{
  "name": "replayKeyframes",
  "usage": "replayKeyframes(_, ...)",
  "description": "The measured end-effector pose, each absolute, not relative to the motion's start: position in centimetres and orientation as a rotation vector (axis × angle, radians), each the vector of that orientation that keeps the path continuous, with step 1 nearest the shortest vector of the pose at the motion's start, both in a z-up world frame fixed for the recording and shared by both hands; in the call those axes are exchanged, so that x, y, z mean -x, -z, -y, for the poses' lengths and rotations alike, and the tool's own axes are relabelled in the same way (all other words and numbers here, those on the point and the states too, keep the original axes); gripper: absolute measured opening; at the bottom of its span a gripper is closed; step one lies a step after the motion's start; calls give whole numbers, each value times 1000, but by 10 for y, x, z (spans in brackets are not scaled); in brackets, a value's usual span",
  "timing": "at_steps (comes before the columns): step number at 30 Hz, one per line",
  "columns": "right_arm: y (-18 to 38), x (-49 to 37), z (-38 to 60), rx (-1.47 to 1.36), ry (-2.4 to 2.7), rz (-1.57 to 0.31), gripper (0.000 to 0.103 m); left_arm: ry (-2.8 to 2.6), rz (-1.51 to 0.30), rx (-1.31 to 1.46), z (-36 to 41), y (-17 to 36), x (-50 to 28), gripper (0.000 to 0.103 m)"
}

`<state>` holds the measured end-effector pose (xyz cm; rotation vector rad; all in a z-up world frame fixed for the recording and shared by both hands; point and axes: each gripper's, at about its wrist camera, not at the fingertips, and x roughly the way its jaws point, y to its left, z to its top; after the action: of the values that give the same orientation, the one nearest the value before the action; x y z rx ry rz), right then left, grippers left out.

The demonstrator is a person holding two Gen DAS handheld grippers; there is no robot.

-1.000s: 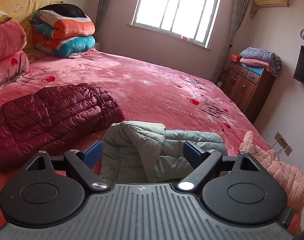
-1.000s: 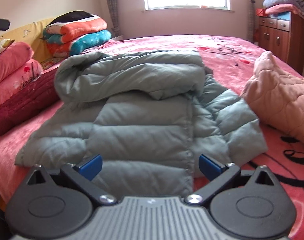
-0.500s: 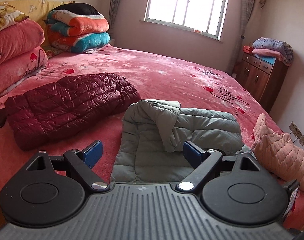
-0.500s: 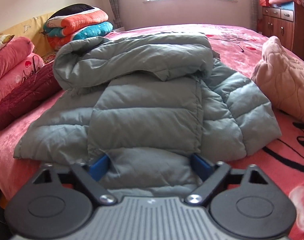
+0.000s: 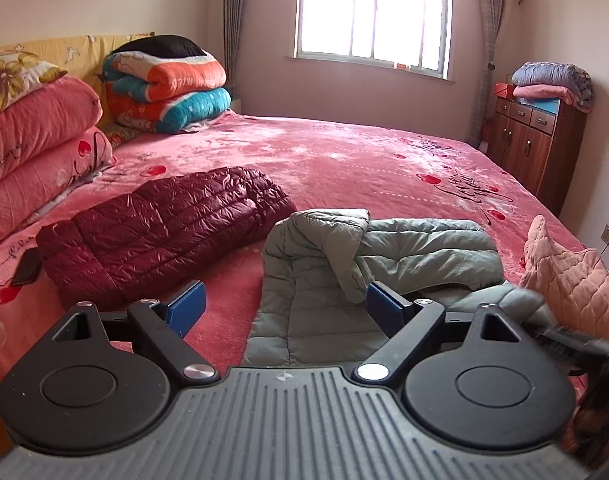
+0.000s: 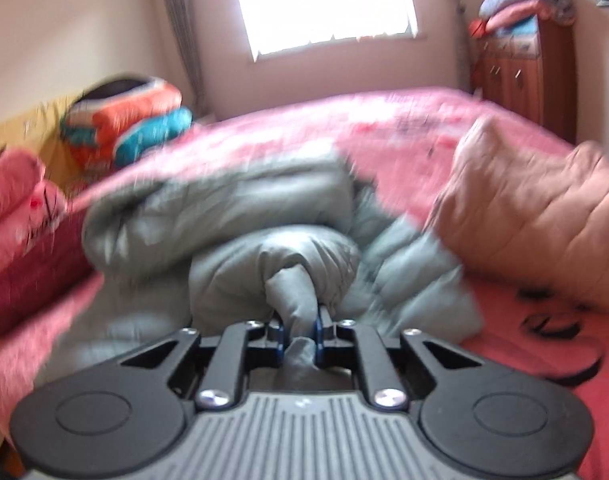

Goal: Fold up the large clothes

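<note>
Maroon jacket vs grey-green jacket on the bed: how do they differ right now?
The maroon jacket is folded into a flat, tidy rectangle; the grey-green jacket is half-folded and rumpled. The maroon one is glossy with fine quilting, the grey-green one matte with wide baffles. Nothing grips the maroon one; the right tool has just closed on the grey-green one's hem. Both are puffer jackets lying on the pink bedspread.

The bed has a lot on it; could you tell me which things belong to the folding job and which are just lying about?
Job: grey-green jacket, pinched by right gripper; left gripper, open; maroon jacket; pink jacket.

Lying about: rolled quilts, phone, cabinet.
</note>
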<state>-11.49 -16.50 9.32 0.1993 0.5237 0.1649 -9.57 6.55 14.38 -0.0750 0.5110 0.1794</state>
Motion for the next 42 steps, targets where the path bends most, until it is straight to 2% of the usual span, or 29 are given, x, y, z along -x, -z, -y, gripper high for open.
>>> replayKeyframes(5,-142,123,210,-240,-40,-362,9,-159,-515,48,-61,-131,77,103)
replayKeyframes(9,-172,117,256,-280,65,-282,9,-133,-505,47,-59,-121,63,103)
replayKeyframes(14,-199,91,300,-191,202,-233,9,-136,-480,48,-65,-111,44,103)
replayKeyframes(19,-201,56,336,-118,327,-260,9,-164,-458,73,-79,-103,22,103)
replayKeyframes(26,-174,17,353,-53,418,-377,12,-222,-440,133,-104,-88,-7,103)
replayKeyframes(29,-157,7,344,-16,423,-425,21,-248,-439,169,-117,-81,-17,103)
replayKeyframes(31,-149,3,337,13,422,-453,32,-266,-438,182,-126,-76,-24,103)
replayKeyframes(33,-143,3,330,32,428,-467,52,-287,-432,184,-134,-72,-30,103)
replayKeyframes(36,-142,11,318,52,429,-467,72,-323,-413,199,-146,-69,-36,103)
replayKeyframes(38,-146,21,310,81,433,-453,81,-349,-396,196,-153,-68,-39,103)
replayKeyframes(42,-161,36,296,80,418,-430,82,-387,-378,182,-163,-64,-46,103)
